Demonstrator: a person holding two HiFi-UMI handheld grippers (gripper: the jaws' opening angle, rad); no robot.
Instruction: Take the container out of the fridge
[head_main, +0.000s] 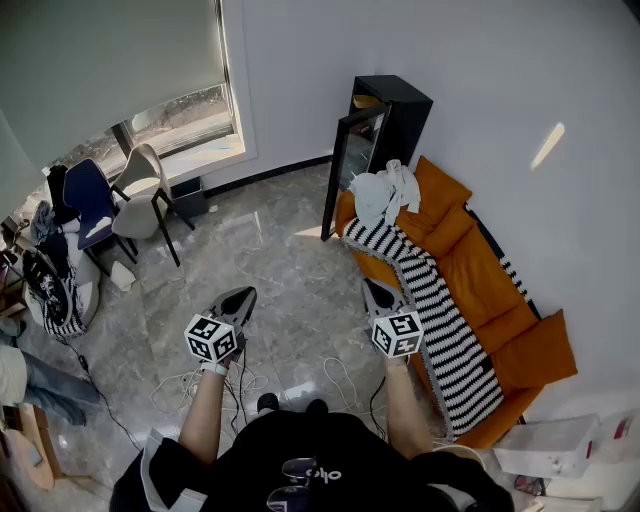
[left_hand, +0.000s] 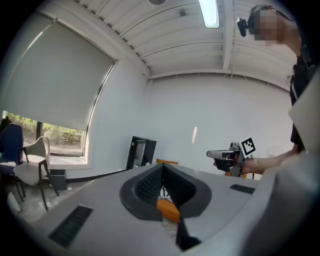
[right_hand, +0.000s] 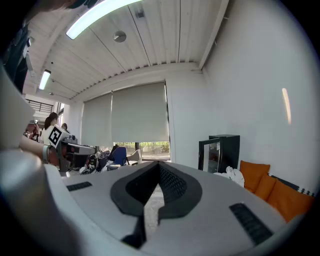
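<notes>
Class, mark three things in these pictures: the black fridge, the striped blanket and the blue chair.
black fridge (head_main: 400, 120): head view, on the side of its cabinet.
striped blanket (head_main: 432, 300): head view, on the stripes about halfway along.
blue chair (head_main: 86, 193): head view, on its backrest.

Black fridge (head_main: 385, 120), orange sofa (head_main: 505, 300), black-white striped blanket (head_main: 440, 310)

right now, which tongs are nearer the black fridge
Right. The right tongs are almost straight in front of the fridge, beside the orange sofa. The left tongs are farther off to the left, over the floor. Neither has reached it.
</notes>
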